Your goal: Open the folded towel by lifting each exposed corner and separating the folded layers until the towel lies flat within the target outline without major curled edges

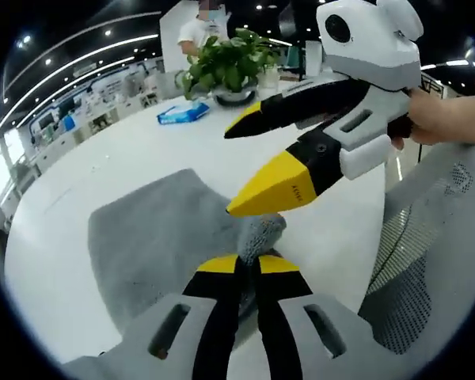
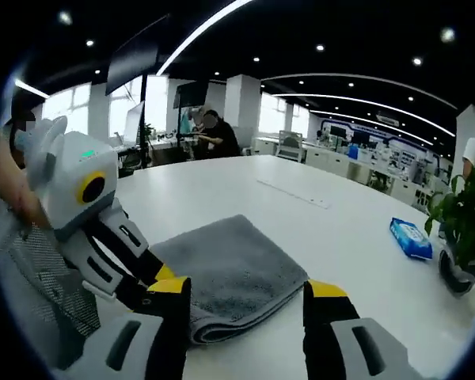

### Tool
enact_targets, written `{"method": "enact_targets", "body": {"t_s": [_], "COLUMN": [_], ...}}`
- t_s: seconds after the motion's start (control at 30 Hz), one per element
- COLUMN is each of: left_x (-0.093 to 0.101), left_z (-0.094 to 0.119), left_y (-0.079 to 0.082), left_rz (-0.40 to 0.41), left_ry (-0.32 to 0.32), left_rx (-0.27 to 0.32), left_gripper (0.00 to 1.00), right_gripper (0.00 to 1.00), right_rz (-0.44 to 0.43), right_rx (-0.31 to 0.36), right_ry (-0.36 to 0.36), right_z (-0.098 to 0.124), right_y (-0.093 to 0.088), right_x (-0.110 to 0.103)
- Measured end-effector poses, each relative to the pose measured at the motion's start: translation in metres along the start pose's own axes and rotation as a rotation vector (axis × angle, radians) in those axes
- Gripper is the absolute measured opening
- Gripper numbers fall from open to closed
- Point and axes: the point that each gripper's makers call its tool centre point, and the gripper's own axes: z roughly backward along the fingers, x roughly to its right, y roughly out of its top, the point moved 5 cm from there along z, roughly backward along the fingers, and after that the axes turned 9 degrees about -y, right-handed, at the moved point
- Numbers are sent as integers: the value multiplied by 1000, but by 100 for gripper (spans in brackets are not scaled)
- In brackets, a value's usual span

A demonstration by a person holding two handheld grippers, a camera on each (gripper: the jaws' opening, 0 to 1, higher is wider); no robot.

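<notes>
Grey towel [image 1: 154, 237] corner pinched by left tool [image 1: 249, 265]; right tool [image 2: 245, 297] gapes (folded edge visible).

This is a large open-plan office. A broad white surface [image 2: 245, 190] fills the foreground, and beyond it, in the right gripper view, a person [image 2: 219, 134] sits bent over a desk, with more desks and office chairs [image 2: 290, 146] further back. Long strip lights [image 2: 356, 99] and small spotlights run across the dark ceiling. On the surface stand a potted plant [image 1: 229, 67] and, just beside the plant, a blue pack of tissues [image 1: 183, 113]. Past the surface, windows [image 2: 79, 111] let in daylight.
</notes>
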Motion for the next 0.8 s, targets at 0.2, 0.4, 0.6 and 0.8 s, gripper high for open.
{"method": "enact_targets", "body": {"t_s": [0.2, 0.4, 0.6, 0.8], "left_x": [-9, -18, -22, -25], "left_z": [12, 21, 26, 29], "left_y": [15, 17, 19, 23], "left_rz": [18, 89, 132, 180], "left_ry": [32, 55, 81, 96], "left_rx": [58, 95, 114, 136], "left_gripper": [5, 5, 5, 5], "right_gripper": [54, 51, 46, 42], "right_rz": [26, 20, 13, 10], "right_rx": [4, 23, 21, 19], "right_ry": [-24, -20, -1, 10], "right_z": [2, 3, 2, 4], "right_y": [0, 4, 4, 4], "right_x": [3, 1, -6, -9]}}
